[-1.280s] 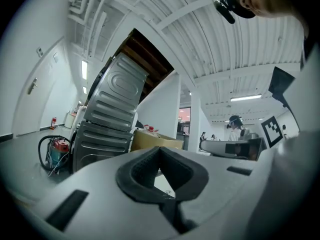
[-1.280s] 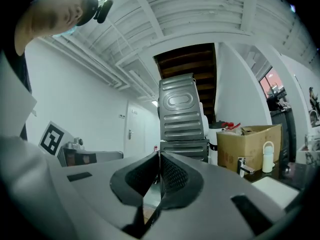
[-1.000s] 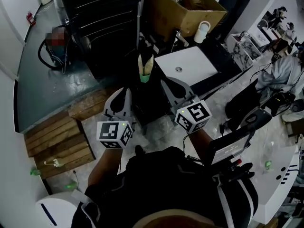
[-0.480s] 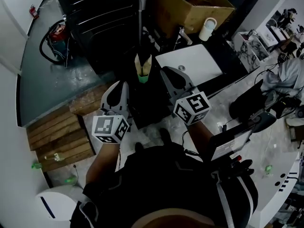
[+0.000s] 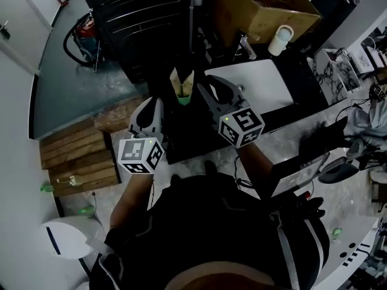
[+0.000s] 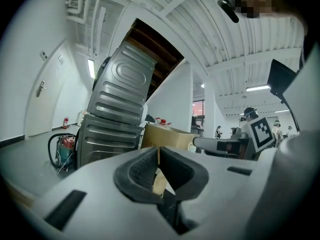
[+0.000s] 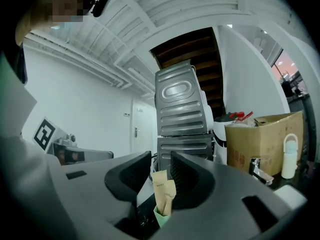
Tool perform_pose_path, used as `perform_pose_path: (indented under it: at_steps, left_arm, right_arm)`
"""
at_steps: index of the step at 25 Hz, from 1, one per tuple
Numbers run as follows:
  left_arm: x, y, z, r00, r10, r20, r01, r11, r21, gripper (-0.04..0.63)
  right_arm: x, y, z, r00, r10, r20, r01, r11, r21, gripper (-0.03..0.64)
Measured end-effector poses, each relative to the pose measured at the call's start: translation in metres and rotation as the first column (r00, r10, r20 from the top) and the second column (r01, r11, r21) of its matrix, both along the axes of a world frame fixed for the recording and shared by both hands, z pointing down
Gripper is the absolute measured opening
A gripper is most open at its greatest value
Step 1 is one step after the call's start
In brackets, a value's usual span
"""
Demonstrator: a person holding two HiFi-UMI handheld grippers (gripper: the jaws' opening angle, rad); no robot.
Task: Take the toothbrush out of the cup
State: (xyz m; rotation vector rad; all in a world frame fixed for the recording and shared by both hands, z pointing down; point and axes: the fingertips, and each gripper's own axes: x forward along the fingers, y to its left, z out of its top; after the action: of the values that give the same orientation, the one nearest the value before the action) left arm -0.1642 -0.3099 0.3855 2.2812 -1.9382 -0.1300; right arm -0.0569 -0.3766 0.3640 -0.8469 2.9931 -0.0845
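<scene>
A small green cup (image 5: 183, 99) stands on a dark counter and holds two tan paper toothbrush packets (image 5: 183, 82) upright. My right gripper (image 5: 211, 87) is just right of the cup, level with it. Its jaws have just been opening and stand apart with nothing between the pads. In the right gripper view the packets (image 7: 163, 186) and the cup (image 7: 161, 217) show a little beyond the jaws of the right gripper (image 7: 161, 167). My left gripper (image 5: 155, 104) is shut and empty, to the left of the cup and short of it. In the left gripper view a packet (image 6: 160, 182) peeks out behind the left gripper (image 6: 158, 160).
Two stacked grey machines (image 5: 145, 17) rise behind the cup. A cardboard box (image 5: 260, 11), a faucet (image 5: 248, 44), a white bottle (image 5: 280, 41) and a white sink (image 5: 254, 89) are at the right. A red vacuum (image 5: 84, 32) and wooden pallets (image 5: 75, 156) lie at the left.
Both grippers have moved forward toward the cup. The right gripper's jaws have gone from shut to apart. The left jaws have stayed shut.
</scene>
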Motion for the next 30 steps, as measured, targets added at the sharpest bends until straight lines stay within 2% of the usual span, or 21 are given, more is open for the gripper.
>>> perform_pose_path:
  at_steps: [12,22,30]
  left_arm:
    - [0.001,-0.004,0.021,0.994,-0.106,-0.008,0.105,0.992,-0.062,0.006]
    - [0.002,-0.006,0.04,0.983,-0.186,-0.007,0.184,0.978,-0.101,0.006]
    - [0.008,-0.007,0.049,0.973,-0.232,-0.01,0.229,0.966,-0.12,0.006]
  right_arm:
    - [-0.027,-0.035,0.073,0.984,-0.16,-0.08,0.153,0.984,-0.086,0.169]
    - [-0.046,-0.051,0.122,0.959,-0.248,-0.14,0.233,0.966,-0.112,0.203]
    - [-0.054,-0.058,0.142,0.946,-0.291,-0.142,0.274,0.953,-0.128,0.207]
